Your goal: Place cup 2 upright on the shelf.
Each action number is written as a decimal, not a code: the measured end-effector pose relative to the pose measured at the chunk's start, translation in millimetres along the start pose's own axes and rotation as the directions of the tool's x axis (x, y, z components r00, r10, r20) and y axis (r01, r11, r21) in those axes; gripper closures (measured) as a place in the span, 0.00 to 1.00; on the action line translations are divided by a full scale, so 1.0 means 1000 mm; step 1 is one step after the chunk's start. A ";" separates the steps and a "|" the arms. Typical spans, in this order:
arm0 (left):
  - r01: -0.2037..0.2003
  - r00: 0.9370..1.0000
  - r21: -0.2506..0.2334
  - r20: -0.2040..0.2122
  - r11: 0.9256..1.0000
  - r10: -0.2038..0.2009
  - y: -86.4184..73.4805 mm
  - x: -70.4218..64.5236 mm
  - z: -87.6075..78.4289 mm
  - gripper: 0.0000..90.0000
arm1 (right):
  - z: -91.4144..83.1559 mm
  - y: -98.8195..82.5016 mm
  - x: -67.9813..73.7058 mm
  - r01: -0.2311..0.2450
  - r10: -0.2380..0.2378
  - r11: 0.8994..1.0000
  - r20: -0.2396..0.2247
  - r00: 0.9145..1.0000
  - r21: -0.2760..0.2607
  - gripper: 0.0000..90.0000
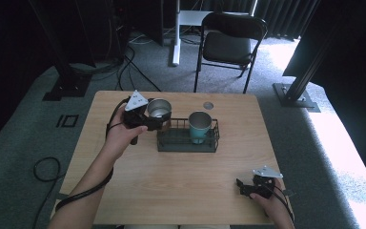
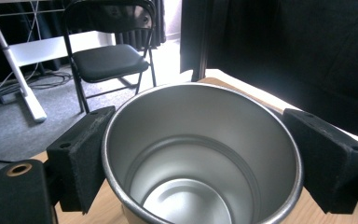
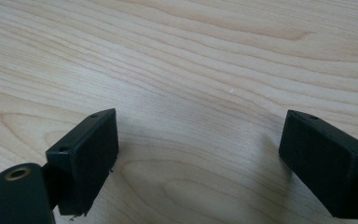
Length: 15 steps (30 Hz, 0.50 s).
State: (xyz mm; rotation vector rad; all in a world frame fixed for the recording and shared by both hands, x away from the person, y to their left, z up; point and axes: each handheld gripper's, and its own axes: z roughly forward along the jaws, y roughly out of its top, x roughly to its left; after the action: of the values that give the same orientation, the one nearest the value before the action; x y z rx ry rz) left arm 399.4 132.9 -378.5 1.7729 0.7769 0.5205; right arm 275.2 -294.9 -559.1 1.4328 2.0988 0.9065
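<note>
The left gripper [image 1: 151, 116] is clamped on a steel cup [image 1: 158, 108]. In the left gripper view, both black pads [image 2: 81, 158] press against opposite sides of the cup's outer wall [image 2: 200, 154], just below the rim. The cup stands upright with its mouth open to the camera and its inside bare.

In the high view, the cup sits at the far left of the wooden worktop [image 1: 181, 191], just beside the left end of a black wire basket [image 1: 187, 142]. Whether its base rests on the worktop or hangs above it cannot be told.

A teal cup [image 1: 199, 126] stands upright inside the wire basket, toward its right half.

The right gripper [image 1: 246, 187] lies near the front right corner of the worktop, well apart from the basket and both cups. In the right gripper view, its jaws are spread wide with nothing between them; bare wood grain [image 3: 191, 93] shows in the gap.

A black folding chair [image 1: 228, 45] stands on the grey carpet beyond the far edge of the worktop.
</note>
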 end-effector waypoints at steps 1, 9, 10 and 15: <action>0.001 1.000 -0.002 -0.007 1.000 -0.002 -0.001 -0.001 0.003 0.16 | 0.000 0.000 0.000 0.000 0.000 1.000 0.000 1.000 0.000 0.13; 0.015 1.000 0.018 0.011 1.000 -0.015 -0.007 -0.007 0.025 0.16 | 0.000 0.000 0.000 -0.002 0.002 1.000 0.000 1.000 0.001 0.13; 0.027 0.999 0.014 0.020 1.000 -0.027 -0.009 -0.008 0.030 0.16 | 0.000 0.000 0.000 -0.001 0.001 1.000 0.000 1.000 0.001 0.13; 0.038 0.999 0.025 0.017 0.999 -0.039 -0.017 -0.007 0.043 0.16 | 0.000 0.000 0.000 -0.001 0.001 1.000 -0.001 1.000 0.001 0.13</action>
State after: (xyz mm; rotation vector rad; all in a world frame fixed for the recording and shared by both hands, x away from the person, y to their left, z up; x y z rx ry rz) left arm 418.9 102.9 -408.4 1.7793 0.8068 0.4708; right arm 275.0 -294.9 -559.1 1.4340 2.1001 0.9065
